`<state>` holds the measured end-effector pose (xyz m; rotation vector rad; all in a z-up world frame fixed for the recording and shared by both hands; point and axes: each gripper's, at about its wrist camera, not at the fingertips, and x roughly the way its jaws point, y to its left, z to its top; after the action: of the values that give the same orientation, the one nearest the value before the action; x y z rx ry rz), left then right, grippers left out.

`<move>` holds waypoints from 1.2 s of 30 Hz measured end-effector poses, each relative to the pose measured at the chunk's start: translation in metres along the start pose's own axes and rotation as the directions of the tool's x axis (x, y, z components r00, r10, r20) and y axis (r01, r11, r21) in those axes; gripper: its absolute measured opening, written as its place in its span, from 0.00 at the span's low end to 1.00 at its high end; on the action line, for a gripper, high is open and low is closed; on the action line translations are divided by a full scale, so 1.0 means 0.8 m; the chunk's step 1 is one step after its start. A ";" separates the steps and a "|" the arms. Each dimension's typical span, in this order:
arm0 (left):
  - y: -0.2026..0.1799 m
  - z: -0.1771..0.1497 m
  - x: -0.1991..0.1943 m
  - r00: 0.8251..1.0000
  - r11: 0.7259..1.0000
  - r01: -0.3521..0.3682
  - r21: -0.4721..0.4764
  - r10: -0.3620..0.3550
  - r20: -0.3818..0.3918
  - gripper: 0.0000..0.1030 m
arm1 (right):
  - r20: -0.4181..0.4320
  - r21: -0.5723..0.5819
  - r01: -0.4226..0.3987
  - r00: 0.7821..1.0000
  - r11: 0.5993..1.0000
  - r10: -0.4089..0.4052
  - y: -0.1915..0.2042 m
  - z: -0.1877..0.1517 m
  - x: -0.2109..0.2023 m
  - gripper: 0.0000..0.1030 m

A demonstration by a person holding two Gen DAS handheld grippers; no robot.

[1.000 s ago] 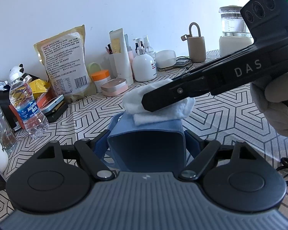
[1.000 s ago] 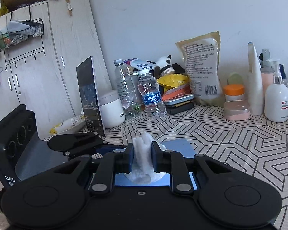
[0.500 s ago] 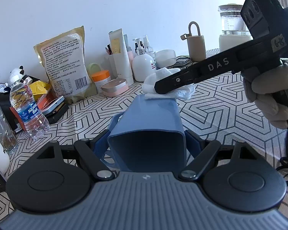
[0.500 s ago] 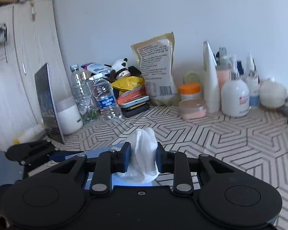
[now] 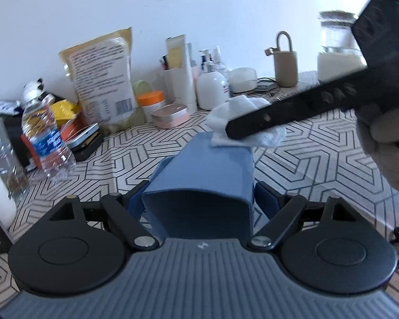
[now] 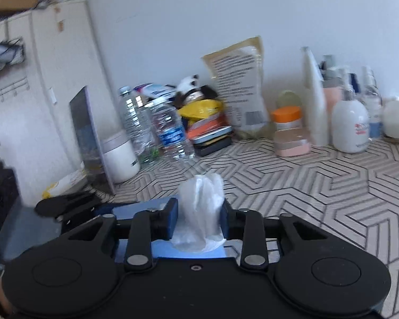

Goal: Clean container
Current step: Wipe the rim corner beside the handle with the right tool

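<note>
Blue container (image 5: 212, 170) lying on its side above the patterned worktop (image 5: 319, 154), clamped between the jaws of the left gripper (image 5: 199, 199), open mouth facing the camera. White tissue (image 5: 242, 114) pressed on the container's far upper end, pinched tight in the jaws of the right gripper (image 6: 199, 212), reaching in from the right in a gloved hand (image 5: 385, 146). Same tissue (image 6: 200, 207) bunched upright between the blue pads (image 6: 173, 218) in the right wrist view, container's blue surface just below. Along the far wall: printed pouch (image 5: 103, 79), water bottle (image 5: 46, 141) at left, orange-lidded jar (image 5: 151, 102), pink tin (image 5: 170, 115), white pump bottle (image 5: 212, 89), beige holder (image 5: 286, 63). Both views slightly blurred.
</note>
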<state>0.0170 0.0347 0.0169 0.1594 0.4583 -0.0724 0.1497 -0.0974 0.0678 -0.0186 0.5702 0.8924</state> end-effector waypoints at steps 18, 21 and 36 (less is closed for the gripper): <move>0.003 0.000 0.004 0.999 0.999 -0.034 -0.030 0.034 -0.002 0.82 | 0.018 -0.048 0.066 0.998 0.997 -0.065 -0.001 0.007 0.012 0.23; 0.001 0.001 0.005 0.999 0.999 -0.040 -0.031 0.039 -0.004 0.82 | 0.019 -0.093 0.093 0.996 0.991 -0.092 0.004 0.011 0.024 0.23; -0.001 0.003 0.007 0.999 0.997 -0.050 -0.051 0.050 -0.013 0.82 | 0.018 -0.078 0.057 0.998 0.995 -0.056 0.010 0.000 0.004 0.25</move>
<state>0.0229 0.0332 0.0163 0.1207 0.4676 -0.0105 0.1454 -0.0899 0.0679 -0.0986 0.5177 0.8592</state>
